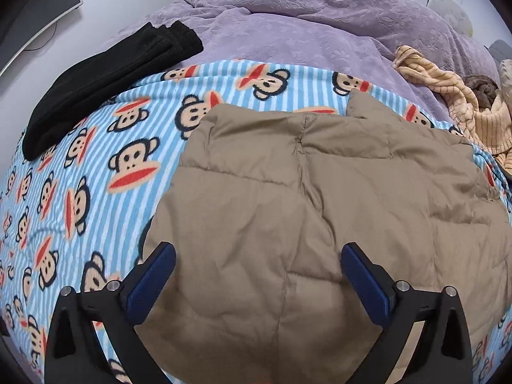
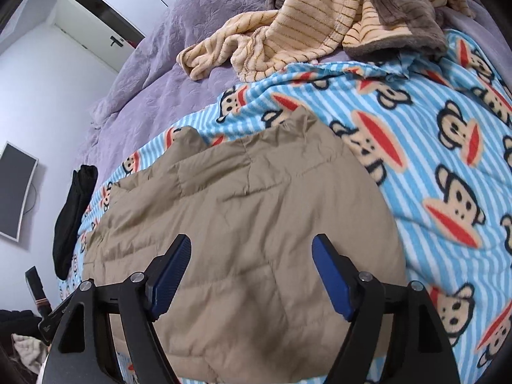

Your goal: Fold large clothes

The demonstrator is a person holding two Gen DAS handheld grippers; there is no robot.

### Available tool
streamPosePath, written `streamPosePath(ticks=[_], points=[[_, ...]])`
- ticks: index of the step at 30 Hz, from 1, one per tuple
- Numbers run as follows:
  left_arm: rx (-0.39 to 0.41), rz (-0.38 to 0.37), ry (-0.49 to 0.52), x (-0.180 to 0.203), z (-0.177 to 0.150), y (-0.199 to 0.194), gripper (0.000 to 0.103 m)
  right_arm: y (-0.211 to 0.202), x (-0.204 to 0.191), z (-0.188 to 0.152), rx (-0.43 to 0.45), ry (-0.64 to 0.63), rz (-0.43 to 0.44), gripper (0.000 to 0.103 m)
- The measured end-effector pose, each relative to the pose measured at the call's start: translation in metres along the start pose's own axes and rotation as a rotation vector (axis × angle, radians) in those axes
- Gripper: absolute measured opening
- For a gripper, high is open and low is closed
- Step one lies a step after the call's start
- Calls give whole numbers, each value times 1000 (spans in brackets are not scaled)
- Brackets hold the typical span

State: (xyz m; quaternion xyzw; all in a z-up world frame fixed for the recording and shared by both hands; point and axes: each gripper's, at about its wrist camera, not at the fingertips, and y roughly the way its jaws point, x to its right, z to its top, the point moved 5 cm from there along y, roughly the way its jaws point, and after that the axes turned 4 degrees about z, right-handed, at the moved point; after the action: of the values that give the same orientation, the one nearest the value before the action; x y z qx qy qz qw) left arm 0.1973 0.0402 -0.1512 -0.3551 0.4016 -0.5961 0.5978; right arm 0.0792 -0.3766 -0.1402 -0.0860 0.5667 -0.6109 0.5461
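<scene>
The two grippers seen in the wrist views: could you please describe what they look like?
The left gripper and right gripper look alike: a black frame with triangular cut-outs, small round silver fasteners at the joints, and two fingers each lined inside with a long, dark blue textured pad. No cables, sleeves or hands show. A black edge by the right gripper carries small pale lettering, too small to read.

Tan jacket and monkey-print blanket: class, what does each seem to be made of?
Tan jacket: probably thin woven nylon or polyester over padding; smooth, slightly shiny, crinkled, stitched in puffy panels.
Monkey-print blanket: apparently fleece; matte, fuzzy nap with soft print edges.
</scene>
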Motion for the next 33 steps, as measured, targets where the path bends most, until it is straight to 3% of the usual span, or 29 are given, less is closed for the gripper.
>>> streamPosePath(ticks=[12, 14, 19, 29, 33], points=[[-67, -12, -21, -5, -53, -27, 103, -42, 27, -69, -52, 102, 58, 90], [-78, -14, -27, -6, -61, -29, 103, -42, 32, -81, -67, 126, 65, 103], [-113, -32, -51, -13, -81, -32, 103, -38, 40, -102, -84, 182, 87, 103], [-171, -139, -235, -45, -114, -24, 103, -12, 54, -121, -138, 317, 151, 103], [-237, -316, -362, -52, -129, -8, 103, 0, 57, -122, -167, 352, 182, 103]])
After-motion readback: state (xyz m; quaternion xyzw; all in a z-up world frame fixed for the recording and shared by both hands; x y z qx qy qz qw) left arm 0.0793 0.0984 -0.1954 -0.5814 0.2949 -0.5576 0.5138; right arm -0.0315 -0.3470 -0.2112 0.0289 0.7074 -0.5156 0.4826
